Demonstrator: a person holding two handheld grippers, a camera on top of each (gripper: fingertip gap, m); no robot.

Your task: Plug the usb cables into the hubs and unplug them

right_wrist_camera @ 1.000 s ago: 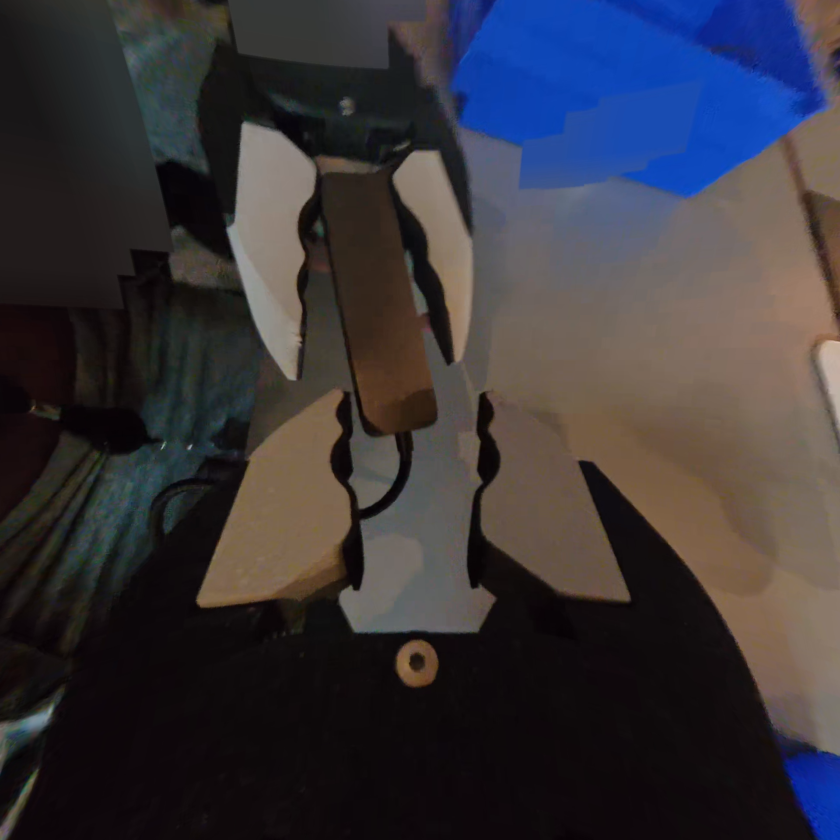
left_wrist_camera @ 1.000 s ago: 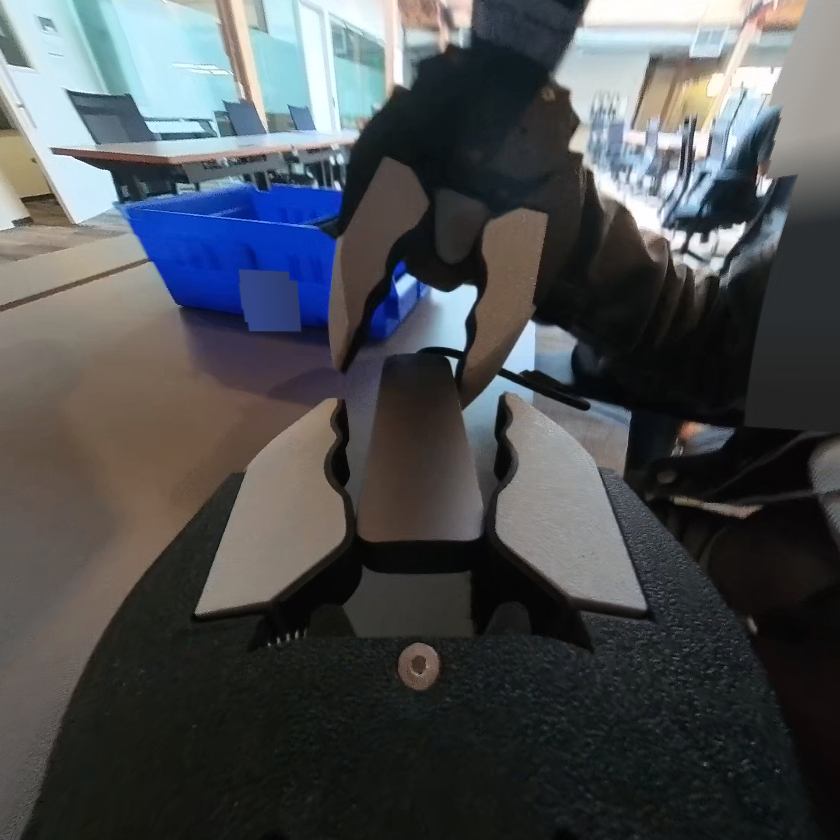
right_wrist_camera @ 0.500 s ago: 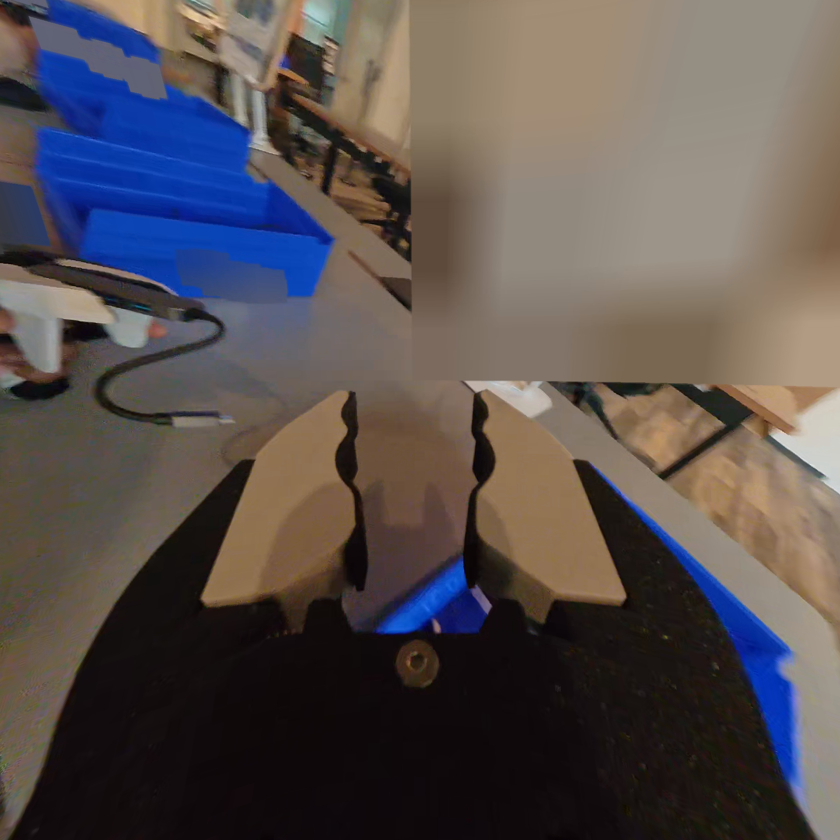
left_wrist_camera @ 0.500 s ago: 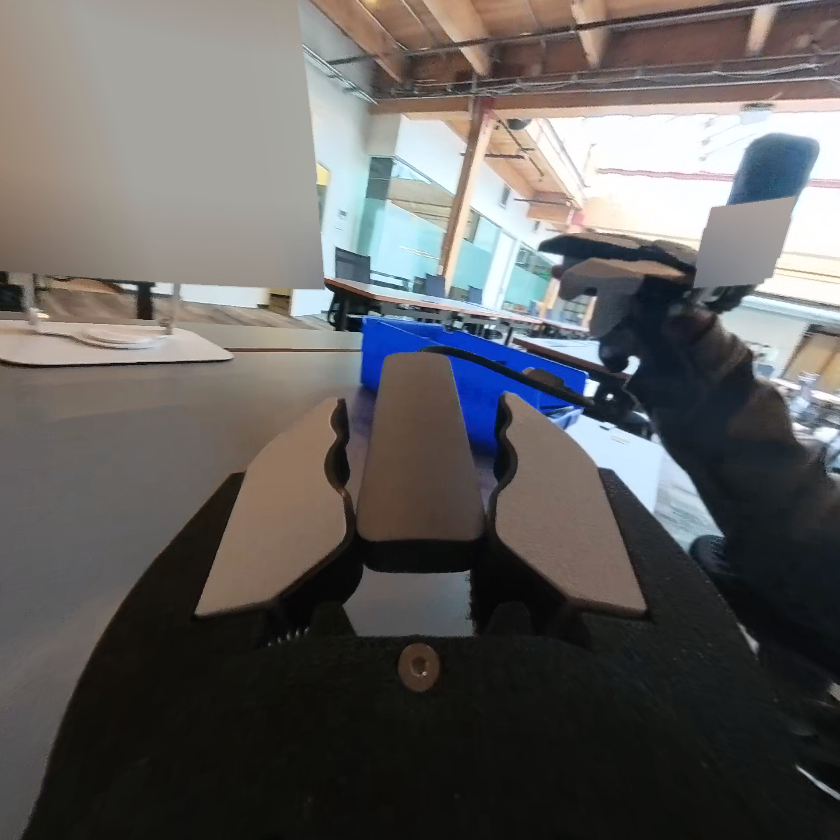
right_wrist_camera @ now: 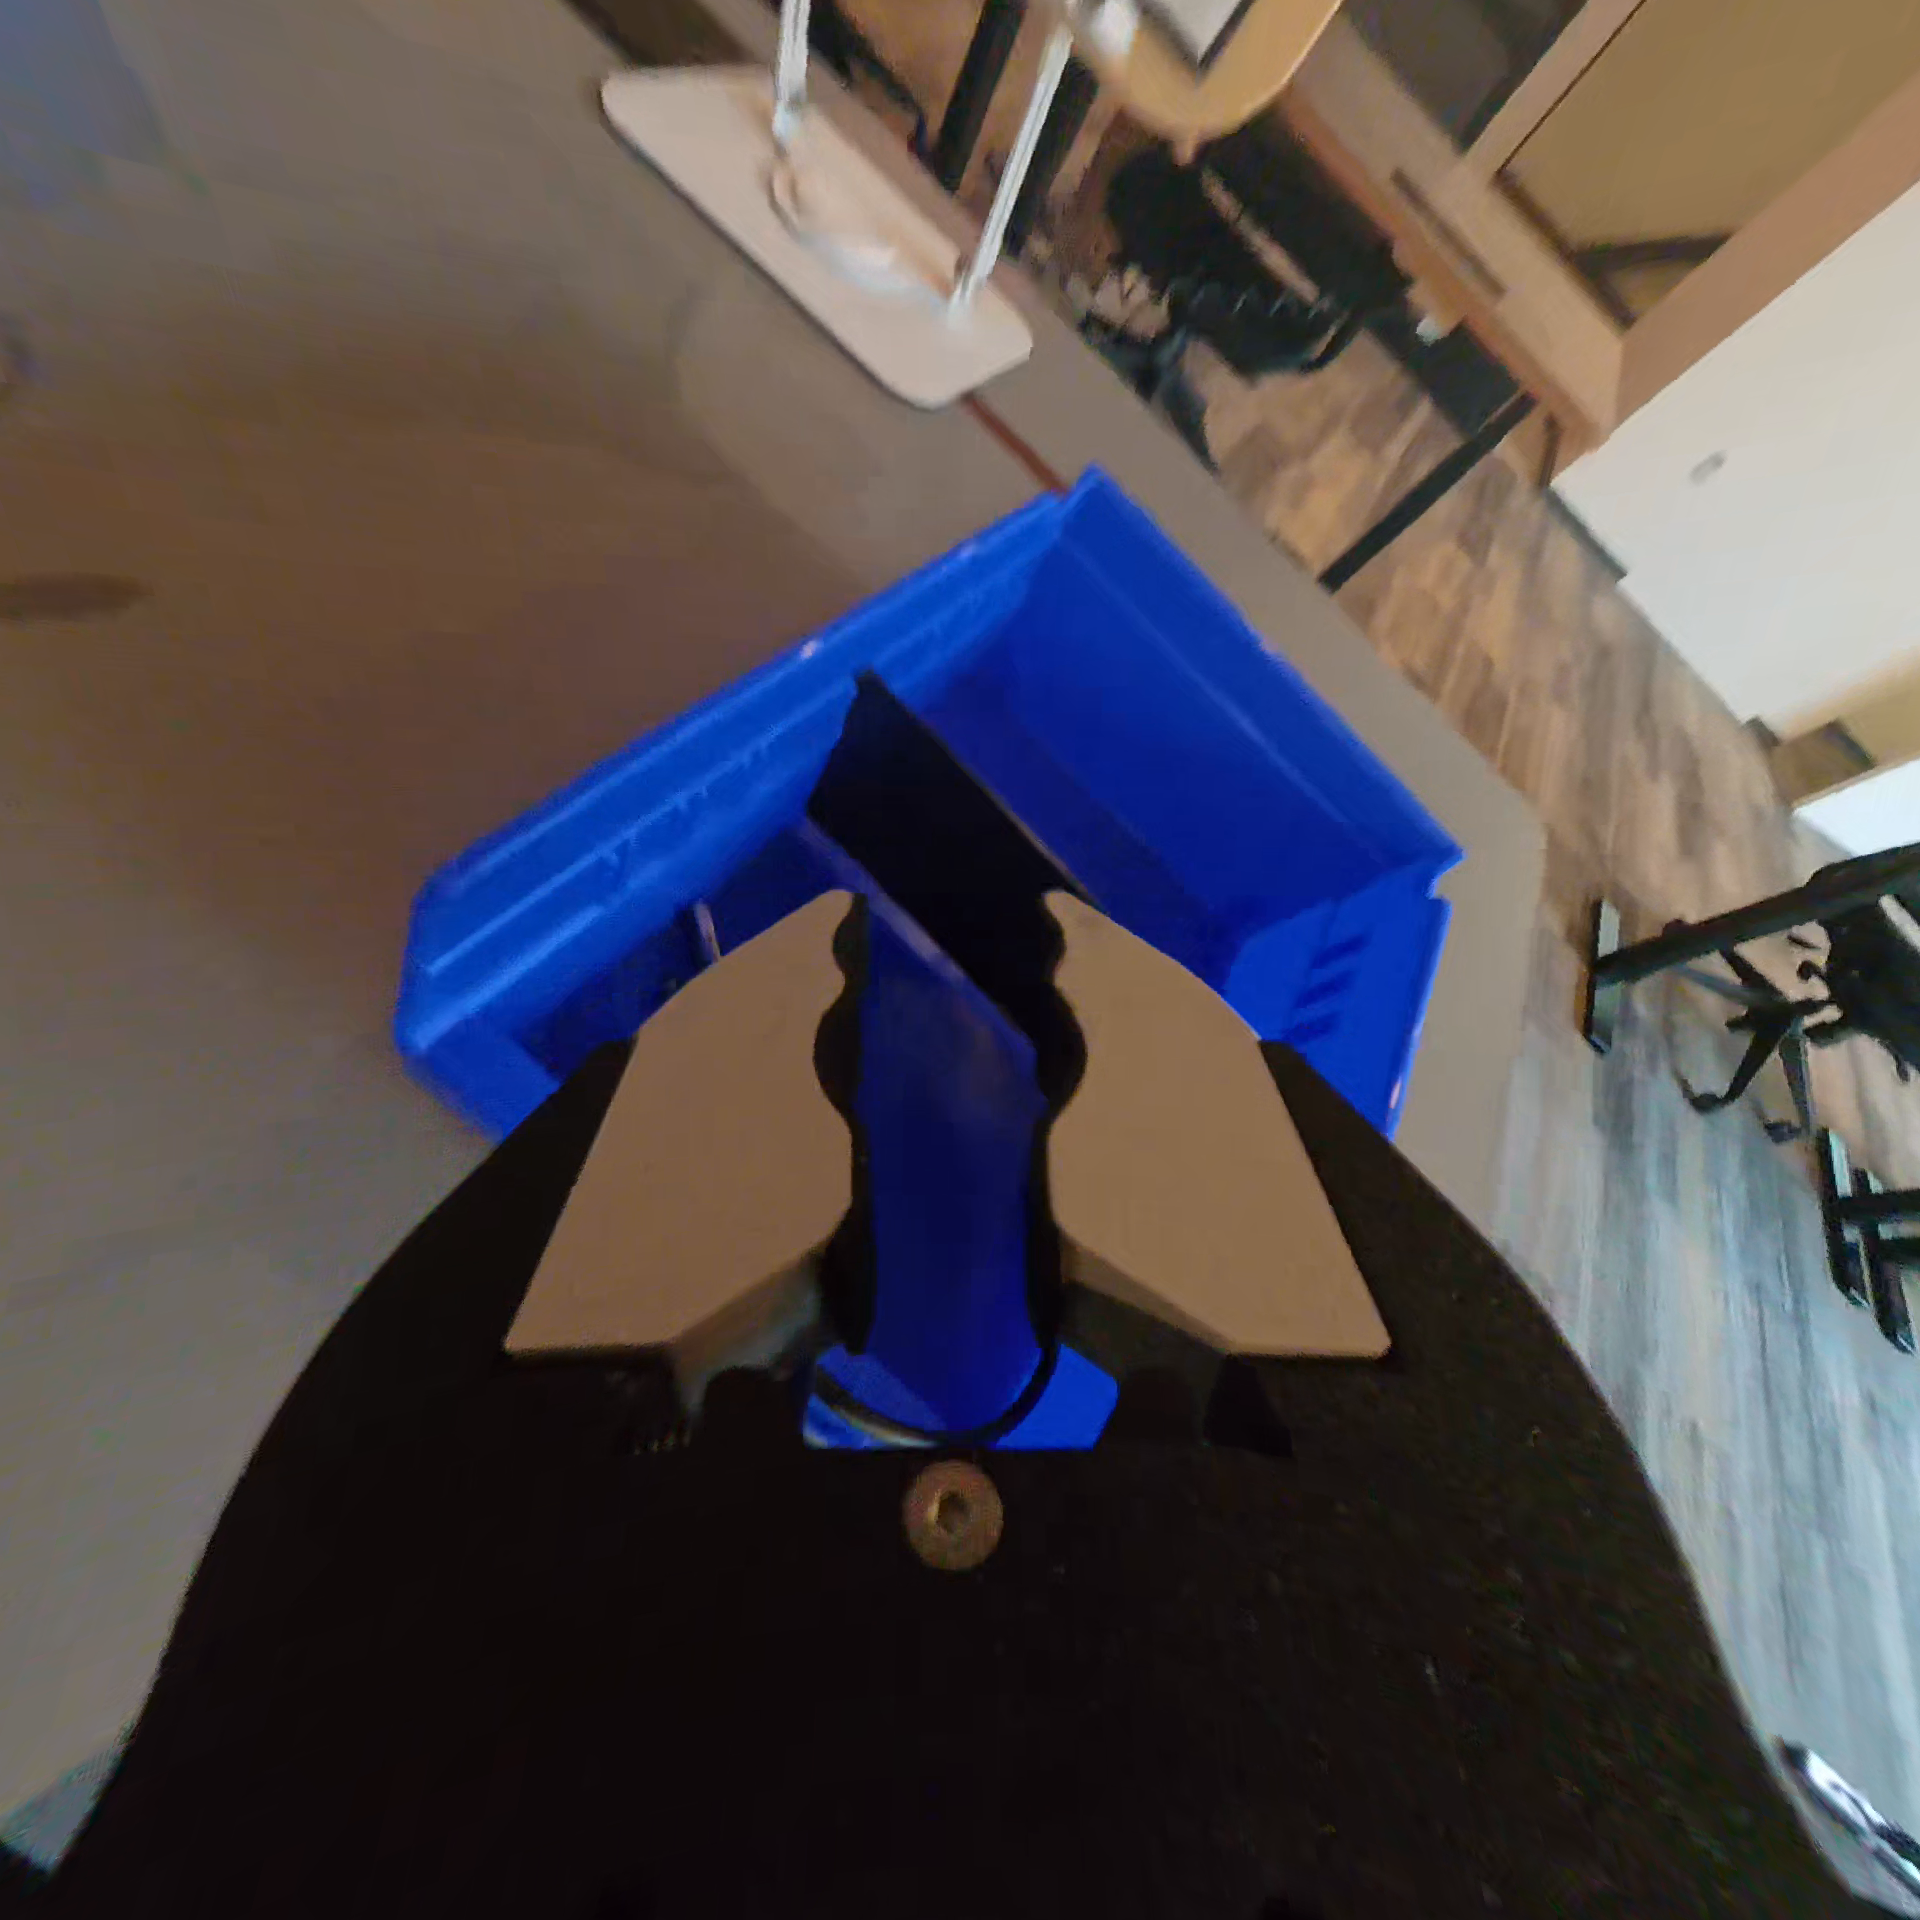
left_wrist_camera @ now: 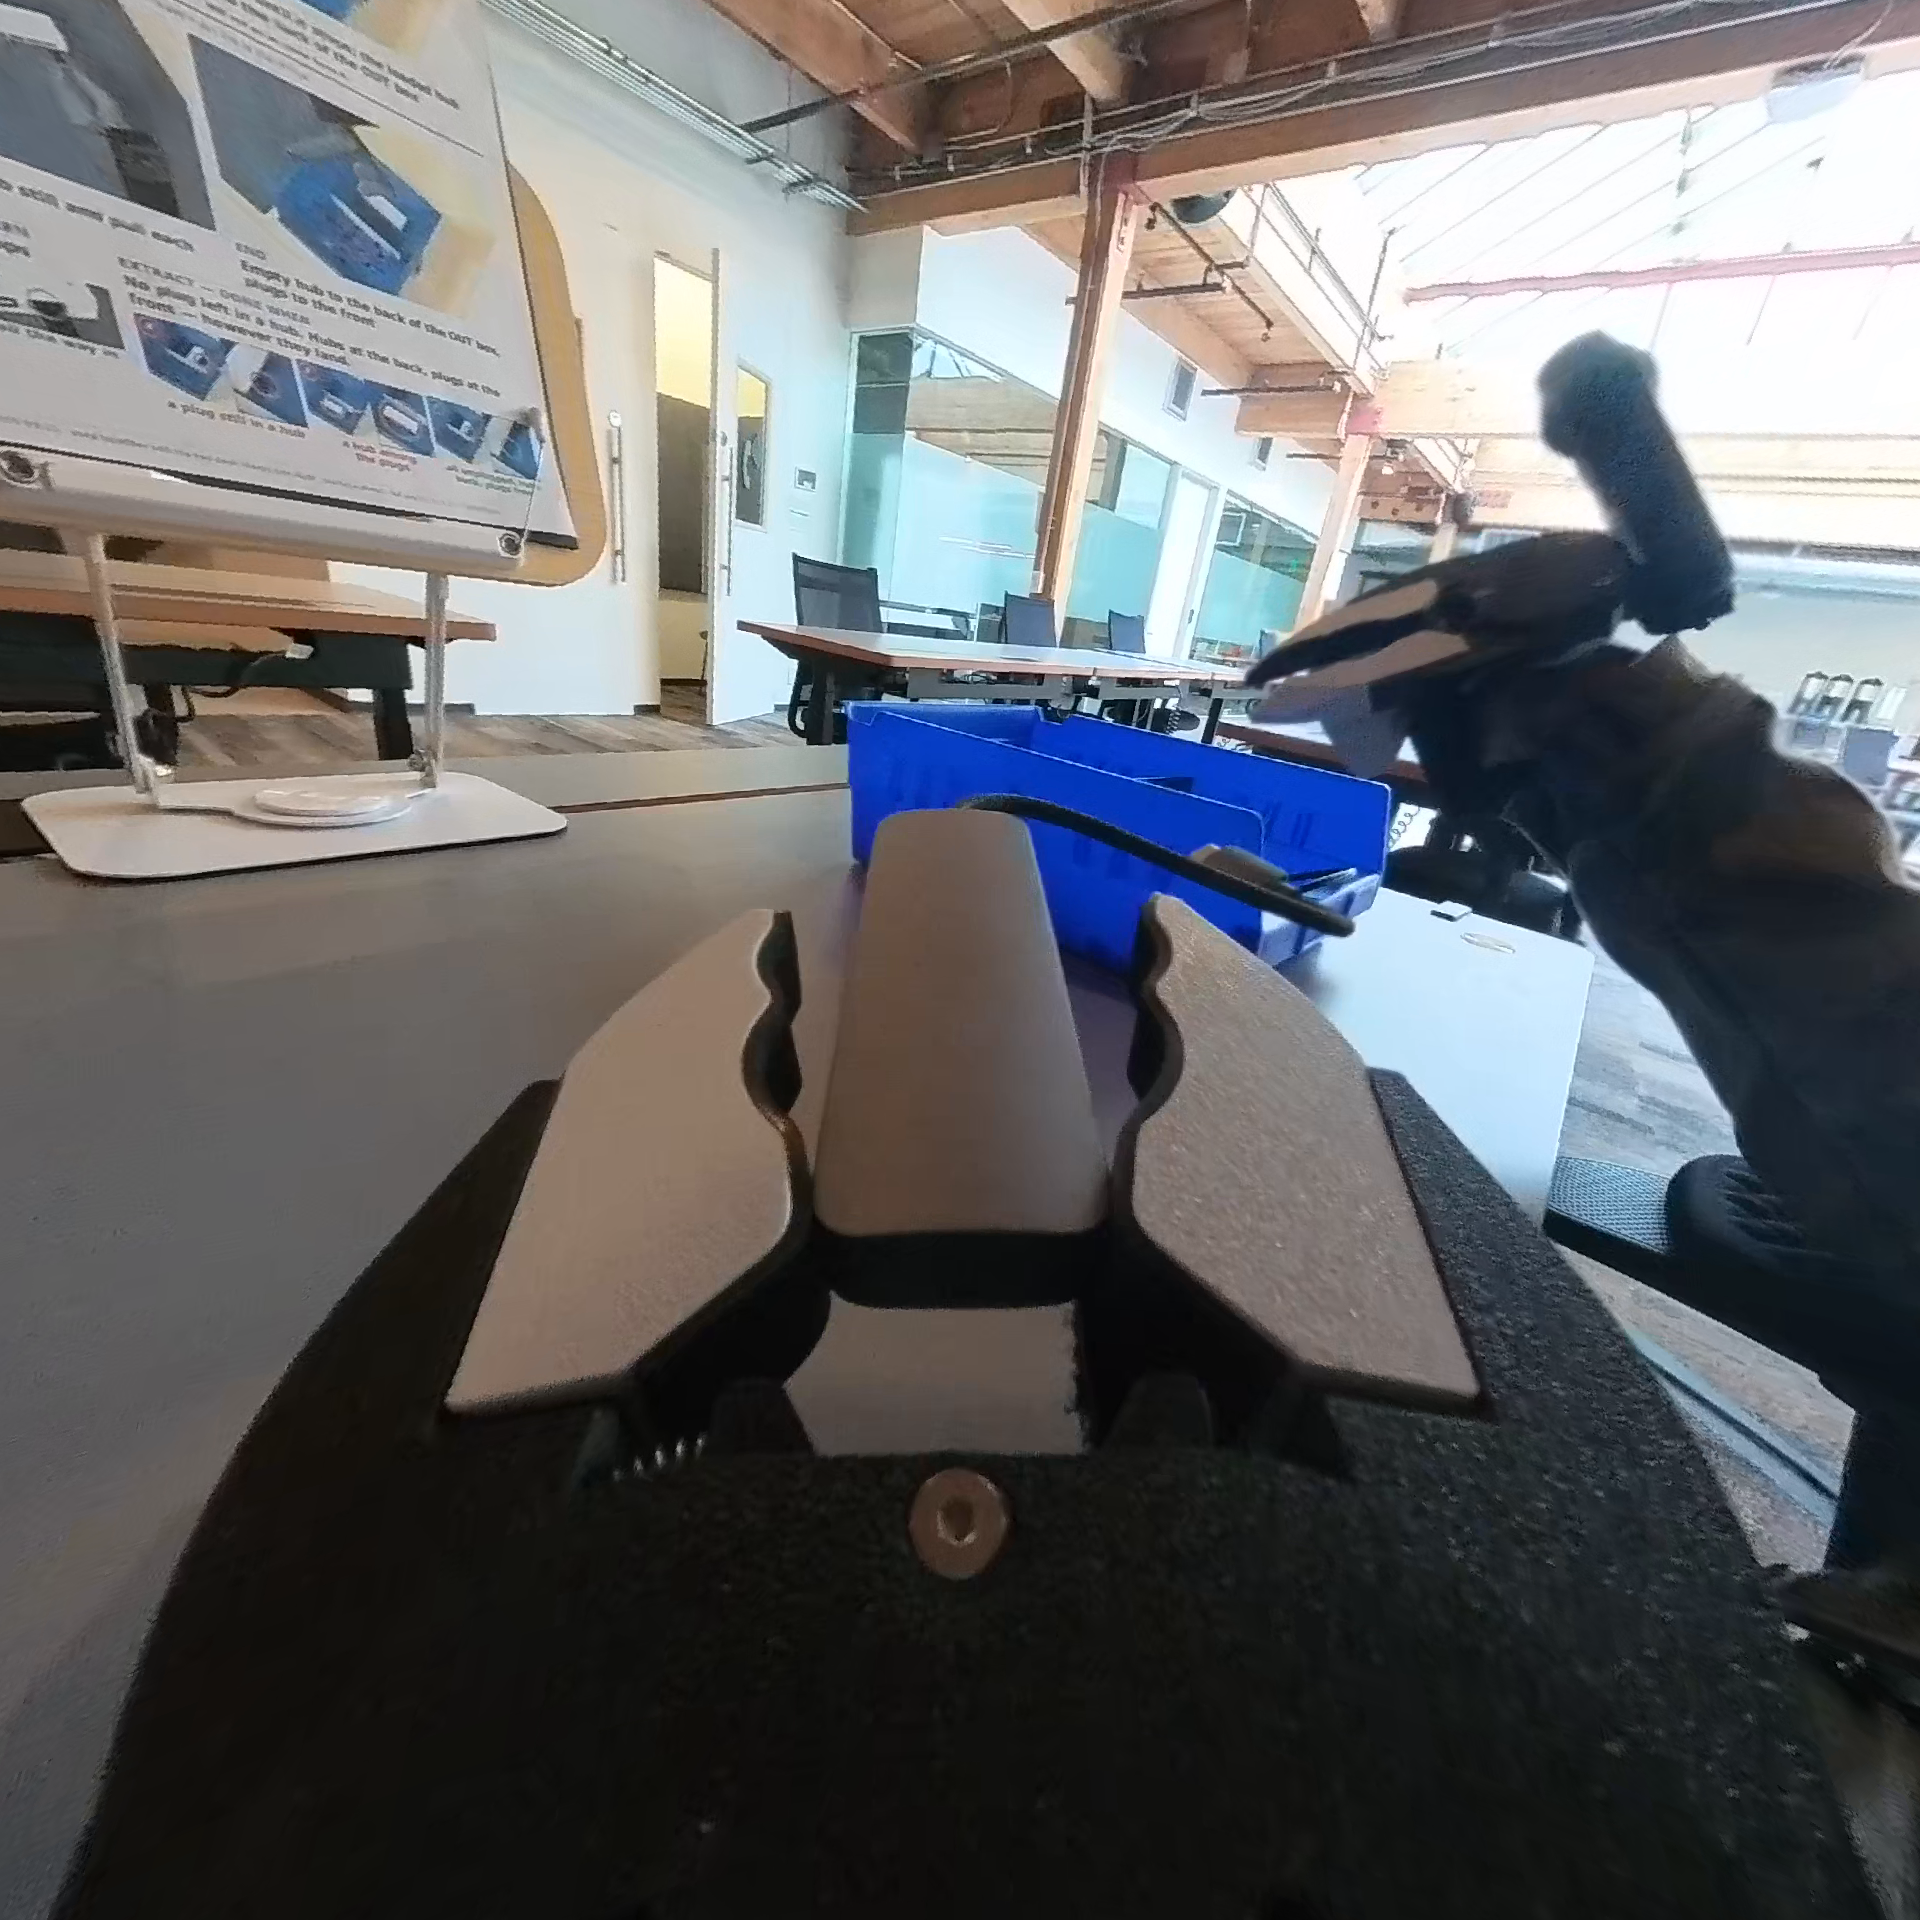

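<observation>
My left gripper (left_wrist_camera: 961,920) is shut on a flat grey usb hub (left_wrist_camera: 956,1039) and holds it level above the dark table (left_wrist_camera: 312,987). The hub's black cable (left_wrist_camera: 1122,842) arcs right from its far end to a loose plug (left_wrist_camera: 1247,868). My right gripper (right_wrist_camera: 948,904) is open and empty, hovering over the blue bin (right_wrist_camera: 1195,748). It also shows in the left wrist view (left_wrist_camera: 1351,665), up at the right, apart from the hub. A dark cable (right_wrist_camera: 935,1429) lies in the bin's near part.
The blue bin (left_wrist_camera: 1039,748) stands near the table's right edge and has a black divider (right_wrist_camera: 914,790). A white sign stand (left_wrist_camera: 291,821) is at the far left. Office tables and chairs stand beyond the table. One gripper's finger ends stand about 35 cm off the other's.
The right gripper, open at the hub's far end a second ago, has pulled away and now hangs over the blue bin. The left gripper has swung around, still holding the hub.
</observation>
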